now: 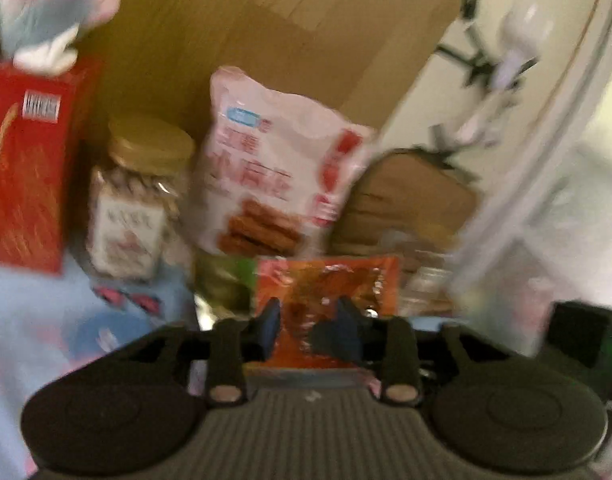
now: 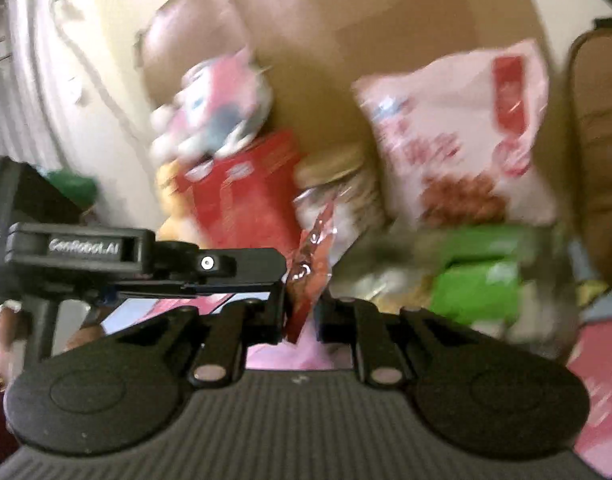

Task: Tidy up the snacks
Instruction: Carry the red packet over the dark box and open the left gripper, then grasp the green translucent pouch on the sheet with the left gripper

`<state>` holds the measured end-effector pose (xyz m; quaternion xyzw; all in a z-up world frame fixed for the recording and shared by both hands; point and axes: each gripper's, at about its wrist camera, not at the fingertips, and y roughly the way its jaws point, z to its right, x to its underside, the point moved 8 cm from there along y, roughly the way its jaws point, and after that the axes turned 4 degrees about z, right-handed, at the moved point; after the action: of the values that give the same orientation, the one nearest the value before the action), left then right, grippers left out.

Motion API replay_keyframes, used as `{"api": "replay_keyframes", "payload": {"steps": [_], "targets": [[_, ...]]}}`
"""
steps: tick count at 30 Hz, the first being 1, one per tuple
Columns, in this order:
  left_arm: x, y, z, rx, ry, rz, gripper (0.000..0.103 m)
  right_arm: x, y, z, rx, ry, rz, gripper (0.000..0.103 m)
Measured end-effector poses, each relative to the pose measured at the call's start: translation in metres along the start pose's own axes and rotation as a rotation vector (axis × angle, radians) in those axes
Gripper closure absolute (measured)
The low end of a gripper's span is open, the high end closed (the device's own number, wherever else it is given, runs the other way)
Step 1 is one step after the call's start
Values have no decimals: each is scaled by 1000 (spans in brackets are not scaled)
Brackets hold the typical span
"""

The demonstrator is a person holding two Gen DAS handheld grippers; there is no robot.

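Fingers (image 1: 348, 332) of our left gripper (image 1: 310, 330) stand a little apart, with the orange snack packet (image 1: 330, 284) between them; whether they press it we cannot tell. Our right gripper (image 2: 301, 312) has its fingers (image 2: 274, 312) clamped on the edge of this same packet, seen edge-on. Behind stand a pink snack bag (image 1: 273, 160), a nut jar (image 1: 133, 196) with gold lid and a red box (image 1: 25, 168), before a cardboard box (image 1: 265, 28). Green packets (image 2: 478, 276) lie near.
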<state>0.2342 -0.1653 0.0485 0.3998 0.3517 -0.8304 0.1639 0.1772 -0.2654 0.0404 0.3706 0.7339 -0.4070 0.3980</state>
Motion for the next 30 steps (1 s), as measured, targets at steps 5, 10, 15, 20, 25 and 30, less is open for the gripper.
{"api": "replay_keyframes", "payload": {"steps": [5,10,15,20,25,30], "targets": [[15,13,-10,-84,-4,-11,63,19,46,35,228,-180,-62,58],[33,-15,-9,-98,27,-2,59,28,-3,53,204,-70,10,56],[72,-39,-4,-84,44,-73,58,51,-75,46,151,-6,26,55],[119,-51,-5,-59,17,-177,56,95,-113,37,58,145,-91,55],[141,-75,-1,-9,-50,-173,56,134,-148,32,63,205,-113,55],[155,-86,24,36,2,-193,56,182,-161,-6,70,-12,-192,29]]}}
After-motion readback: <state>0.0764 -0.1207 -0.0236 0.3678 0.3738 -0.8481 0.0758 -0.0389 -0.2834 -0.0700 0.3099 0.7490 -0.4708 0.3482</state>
